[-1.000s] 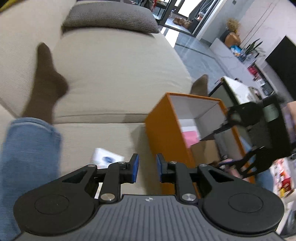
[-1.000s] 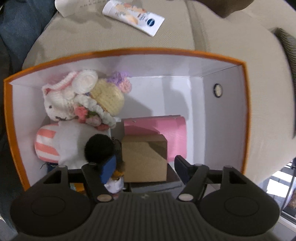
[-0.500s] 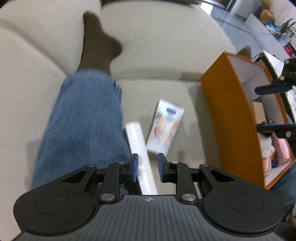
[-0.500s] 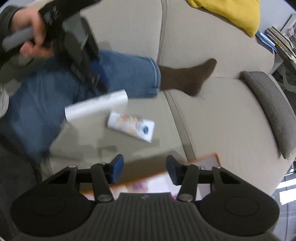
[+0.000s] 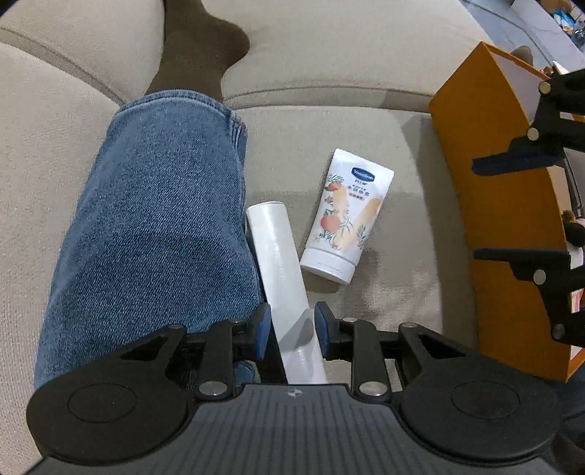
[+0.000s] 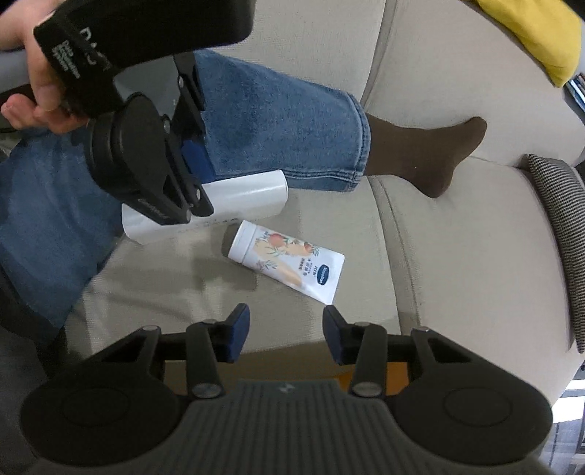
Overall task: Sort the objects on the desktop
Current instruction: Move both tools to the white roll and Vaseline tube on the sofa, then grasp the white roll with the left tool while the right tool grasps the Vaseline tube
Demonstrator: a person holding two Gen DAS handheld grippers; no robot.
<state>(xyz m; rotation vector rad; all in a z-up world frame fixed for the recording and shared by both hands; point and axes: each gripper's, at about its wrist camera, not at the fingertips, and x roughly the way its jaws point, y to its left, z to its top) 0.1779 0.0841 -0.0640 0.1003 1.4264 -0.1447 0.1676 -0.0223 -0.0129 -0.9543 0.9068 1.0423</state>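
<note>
Low over a beige sofa seat (image 5: pixel 365 73), the left claw (image 5: pixel 292 330) straddles the near end of a white cylindrical roll (image 5: pixel 279 263), its blue-padded fingers (image 5: pixel 262 330) on either side; whether the pads press the roll cannot be told from these views. The roll lies on the cushion against a jeans-clad leg (image 5: pixel 157 219) ending in a brown sock (image 5: pixel 199 47). Just beside it, apart from the roll, a white lotion tube (image 5: pixel 347 215) with fruit artwork rests flat, cap toward the left camera. An orange box (image 5: pixel 501 226) stands at the right of the seat. From the right wrist view, the right claw (image 6: pixel 287 336) hangs above the cushion with fingers spread apart and nothing between them, the tube lying just ahead of it. A yellow cloth (image 6: pixel 526 33) sits on the sofa back.
</note>
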